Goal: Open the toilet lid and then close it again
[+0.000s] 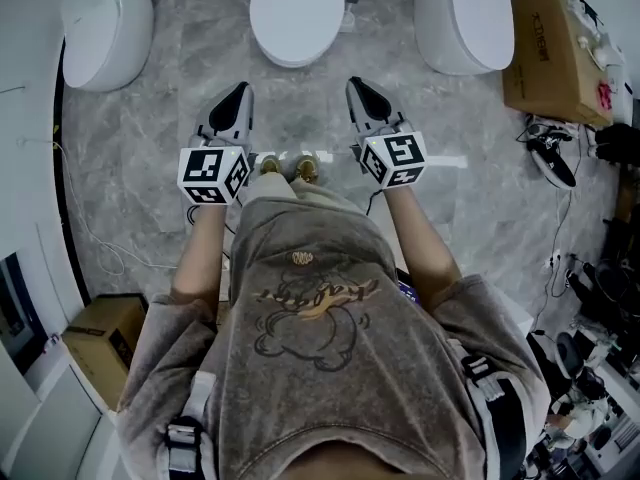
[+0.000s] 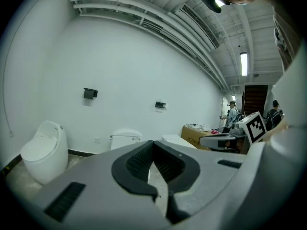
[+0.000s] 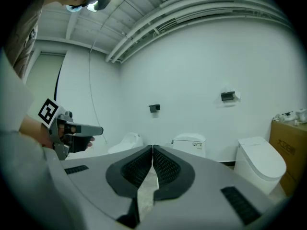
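Three white toilets stand along the far wall. The middle toilet (image 1: pixel 297 13) has its lid down and lies straight ahead of both grippers; it also shows as the middle toilet (image 2: pixel 125 140) and the middle toilet (image 3: pixel 190 144). My left gripper (image 1: pixel 235 95) and my right gripper (image 1: pixel 356 89) are held side by side over the marble floor, short of the bowl and apart from it. Both are shut with nothing between the jaws. In the left gripper view the left gripper (image 2: pixel 152 143) has its tips together. The right gripper (image 3: pixel 152 150) looks the same.
A rounded toilet (image 1: pixel 105 23) stands at the left and another toilet (image 1: pixel 463 13) at the right. A large cardboard box (image 1: pixel 552 53) sits far right, with cables and gear along the right edge. A smaller box (image 1: pixel 100 333) lies near left. People stand in the distance.
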The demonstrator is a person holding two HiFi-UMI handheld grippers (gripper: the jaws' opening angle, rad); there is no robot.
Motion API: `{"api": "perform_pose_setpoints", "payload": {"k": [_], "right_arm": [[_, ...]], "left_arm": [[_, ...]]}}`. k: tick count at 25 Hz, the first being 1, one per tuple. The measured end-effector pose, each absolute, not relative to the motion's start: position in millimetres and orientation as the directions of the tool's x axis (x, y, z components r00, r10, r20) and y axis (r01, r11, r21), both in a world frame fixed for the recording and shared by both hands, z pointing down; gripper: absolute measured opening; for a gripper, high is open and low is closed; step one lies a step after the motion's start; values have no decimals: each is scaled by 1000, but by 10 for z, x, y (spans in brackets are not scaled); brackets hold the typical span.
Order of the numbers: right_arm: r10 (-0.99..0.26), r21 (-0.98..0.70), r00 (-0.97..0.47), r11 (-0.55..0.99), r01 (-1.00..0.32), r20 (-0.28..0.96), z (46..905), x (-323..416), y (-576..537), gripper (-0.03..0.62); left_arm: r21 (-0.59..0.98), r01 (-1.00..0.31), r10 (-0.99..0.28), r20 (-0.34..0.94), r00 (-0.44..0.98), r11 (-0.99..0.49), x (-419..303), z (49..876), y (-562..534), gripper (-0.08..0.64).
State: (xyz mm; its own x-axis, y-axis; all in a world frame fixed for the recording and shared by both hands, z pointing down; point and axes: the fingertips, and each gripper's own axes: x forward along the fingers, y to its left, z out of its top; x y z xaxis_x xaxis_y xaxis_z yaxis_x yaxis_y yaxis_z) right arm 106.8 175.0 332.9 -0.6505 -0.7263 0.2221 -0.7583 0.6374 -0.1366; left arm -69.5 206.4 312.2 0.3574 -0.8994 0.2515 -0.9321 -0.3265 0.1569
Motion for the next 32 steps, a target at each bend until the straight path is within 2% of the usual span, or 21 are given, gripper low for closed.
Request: {"api": "perform_pose_setpoints", "payload": {"k": [7, 10, 13, 18, 23, 32], "right_arm": [[-670, -82, -683, 694, -716, 293, 3674, 789, 1259, 31], [-649, -62, -685, 709, -703, 331, 3911, 716, 1066, 44], [-622, -55, -684, 724, -688, 380, 4187, 630, 865, 159], [-555, 9, -671, 774, -633, 492, 4895, 461, 547, 265], [-496, 112, -624, 828, -549, 604, 5825, 234, 346, 284], [-500, 184, -533, 824, -536, 683, 7242, 146, 51, 288]], "left_arm": [[70, -920, -871, 302, 388, -385, -861, 3415, 1488, 14], [61, -905, -845, 337, 415, -420, -870, 3646, 1252, 94], [27, -887, -814, 384, 436, -462, -860, 3934, 1027, 144], [-40, -848, -750, 490, 445, -529, -852, 4682, 645, 211], [-78, -804, -676, 592, 439, -590, -912, 5623, 371, 280], [-148, -726, -615, 657, 435, -672, -861, 7066, -65, 323]]}}
